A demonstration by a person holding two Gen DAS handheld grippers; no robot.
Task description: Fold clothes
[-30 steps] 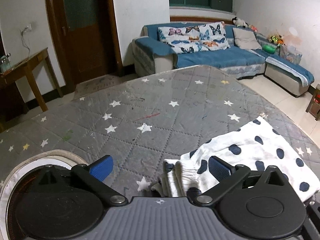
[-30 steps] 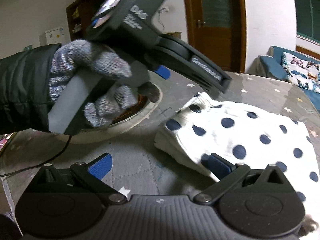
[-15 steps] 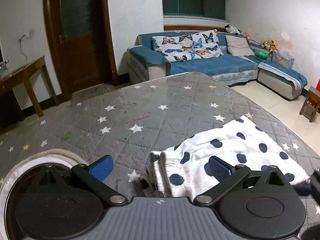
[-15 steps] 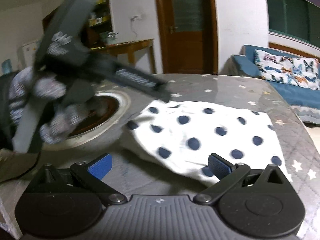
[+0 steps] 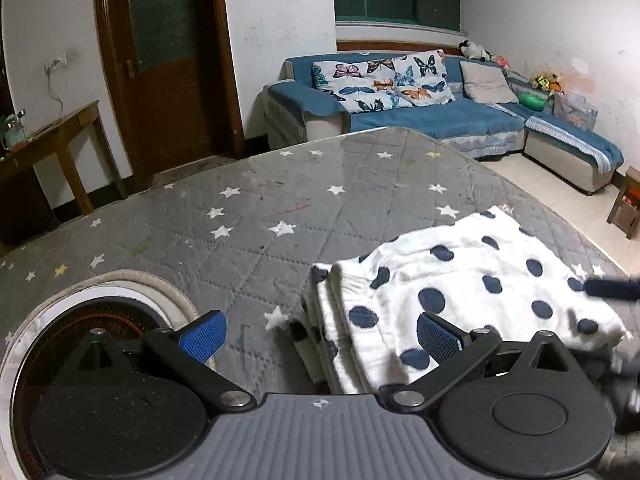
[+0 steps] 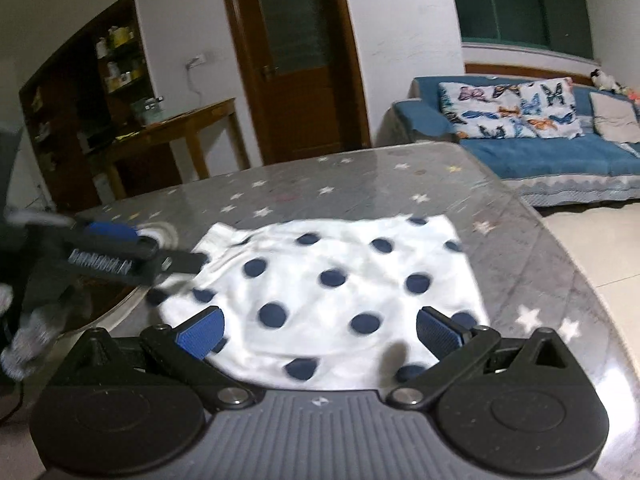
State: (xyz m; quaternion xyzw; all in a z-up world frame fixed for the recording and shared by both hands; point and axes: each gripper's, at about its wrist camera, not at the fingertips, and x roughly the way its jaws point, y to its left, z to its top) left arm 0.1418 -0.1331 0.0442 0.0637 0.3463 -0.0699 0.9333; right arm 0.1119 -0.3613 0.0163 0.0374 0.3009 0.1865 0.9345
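Grey quilted star-print cover spreads over the table (image 5: 280, 216), and on it lies one white dotted garment (image 5: 460, 288), already folded into a layered rectangle beside the single round inset (image 5: 120, 280). Since a second ago the left gripper (image 5: 320, 330) has dropped from above the cloth to table height at its stacked edge, while the right gripper (image 6: 318, 330) swung square onto it. Both pairs of jaws stand spread, holding nothing, so another fold looks imminent.
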